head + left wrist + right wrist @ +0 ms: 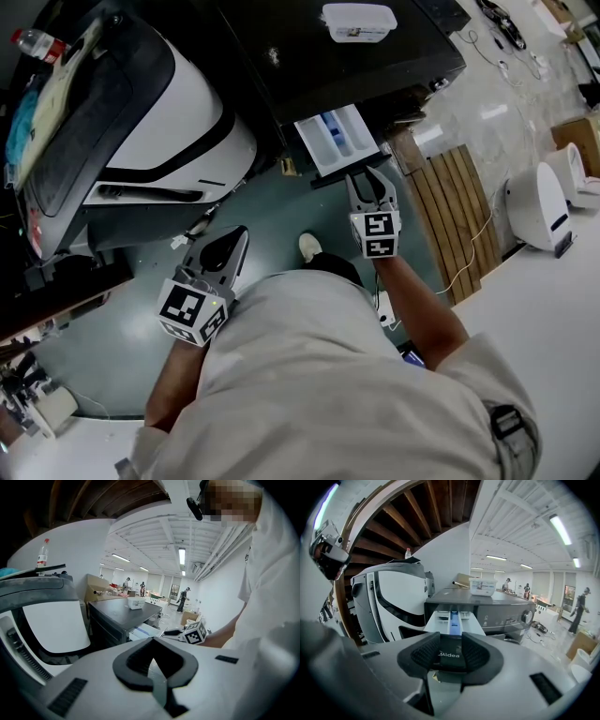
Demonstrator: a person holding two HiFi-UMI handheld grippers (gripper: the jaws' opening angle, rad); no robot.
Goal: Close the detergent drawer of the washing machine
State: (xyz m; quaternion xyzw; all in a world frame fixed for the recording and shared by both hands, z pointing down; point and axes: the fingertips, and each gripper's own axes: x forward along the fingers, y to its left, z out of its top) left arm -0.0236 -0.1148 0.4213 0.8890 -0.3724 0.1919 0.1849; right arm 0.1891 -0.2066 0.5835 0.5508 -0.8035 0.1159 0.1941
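Observation:
The dark washing machine (375, 66) has its white detergent drawer (336, 141) pulled out, a blue compartment showing inside. My right gripper (370, 178) reaches the drawer's front edge. In the right gripper view the drawer (452, 620) runs straight ahead, and its dark front panel (449, 657) with white lettering sits in the gap of my open right gripper (450, 640). My left gripper (234, 239) hangs lower left over the floor, away from the machine. Its tips meet with nothing between them in the left gripper view (152, 641).
A large white and black appliance (159, 122) stands left of the washer, a bottle (37, 42) on it. A white tub (358, 22) rests on the washer's top. A wooden pallet (459, 216), a white device (539, 206) and a white table (553, 319) lie right.

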